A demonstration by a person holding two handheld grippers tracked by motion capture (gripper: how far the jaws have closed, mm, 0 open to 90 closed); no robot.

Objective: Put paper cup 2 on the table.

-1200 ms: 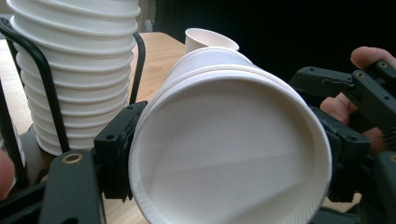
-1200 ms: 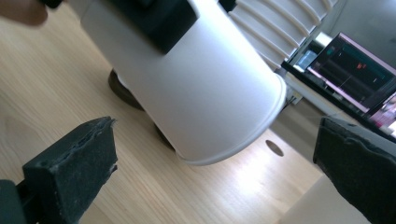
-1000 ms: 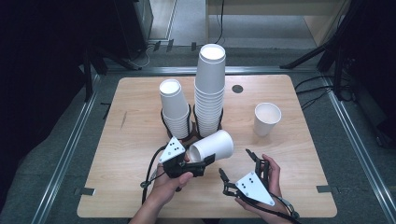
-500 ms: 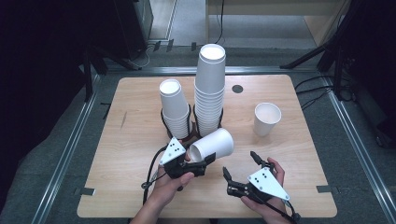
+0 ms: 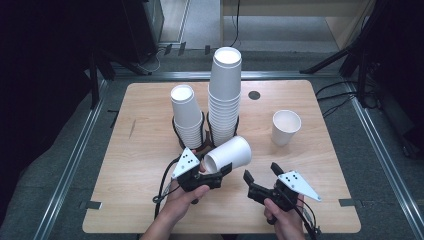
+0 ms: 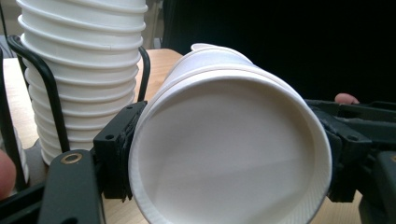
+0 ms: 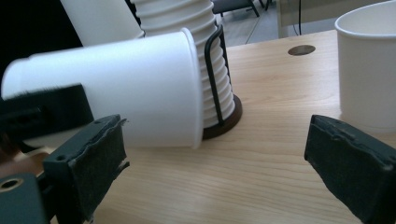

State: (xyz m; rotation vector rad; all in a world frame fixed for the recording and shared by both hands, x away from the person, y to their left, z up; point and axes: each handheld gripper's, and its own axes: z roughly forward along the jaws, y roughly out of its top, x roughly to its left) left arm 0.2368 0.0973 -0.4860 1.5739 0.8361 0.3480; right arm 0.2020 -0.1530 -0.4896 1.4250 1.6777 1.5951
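Holding: left gripper (image 5: 216,172) is clamping a paper cup (image 5: 229,155) on its side, mouth toward the person, jaws pressing both sides of the rim, just in front of the holders.
Right gripper (image 5: 260,176): jaws are standing wide with nothing between them, having just been closing a little; sitting near the cup, not touching.
Progress: one cup is pulled and in hand; my read is one single cup (image 5: 286,127) is already standing upright at right, so this one is still waiting for placement.
Remaining: short stack (image 5: 186,114) and tall stack (image 5: 224,95) are still sitting in black wire holders (image 5: 206,134).
Surface: light wooden table (image 5: 150,150), metal-edged.
Room: dark surroundings, grey floor, cables trailing.
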